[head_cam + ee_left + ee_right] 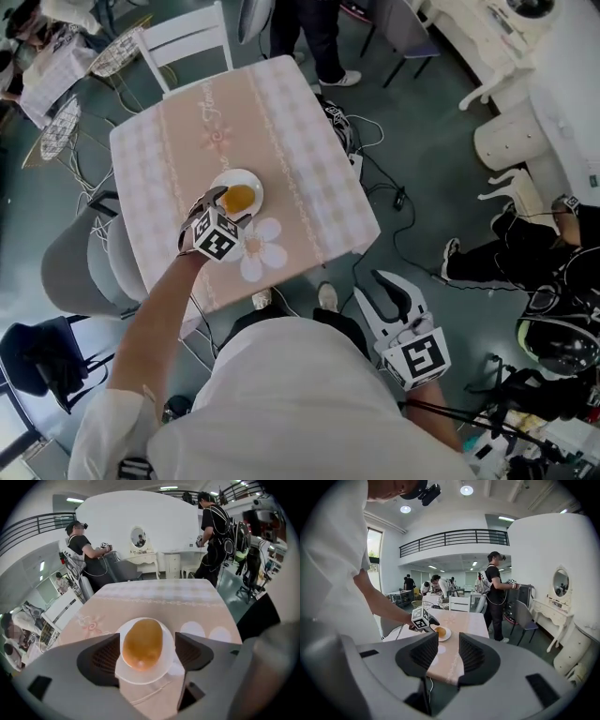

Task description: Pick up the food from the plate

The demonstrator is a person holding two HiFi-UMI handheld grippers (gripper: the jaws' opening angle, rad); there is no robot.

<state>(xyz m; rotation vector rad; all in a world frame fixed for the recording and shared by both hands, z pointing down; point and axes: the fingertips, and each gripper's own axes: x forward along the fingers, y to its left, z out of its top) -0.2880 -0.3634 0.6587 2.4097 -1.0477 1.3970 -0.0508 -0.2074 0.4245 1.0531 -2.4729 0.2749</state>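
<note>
A golden bread roll (238, 198) (142, 643) lies on a small white plate (254, 179) (140, 678) near the front edge of a pink checked table (300, 122). My left gripper (232, 205) (146, 652) reaches over the plate and is open, one jaw on each side of the roll, and neither pad presses on it. My right gripper (380, 289) (448, 652) hangs off the table at the lower right, above the floor. It is open a little, with nothing between its jaws.
A white chair (187, 42) stands at the table's far side, a grey chair (75, 272) at its left. Cables (375, 150) trail on the floor to the right. A person's legs (314, 37) stand beyond the table, and another person (525, 258) sits at the right.
</note>
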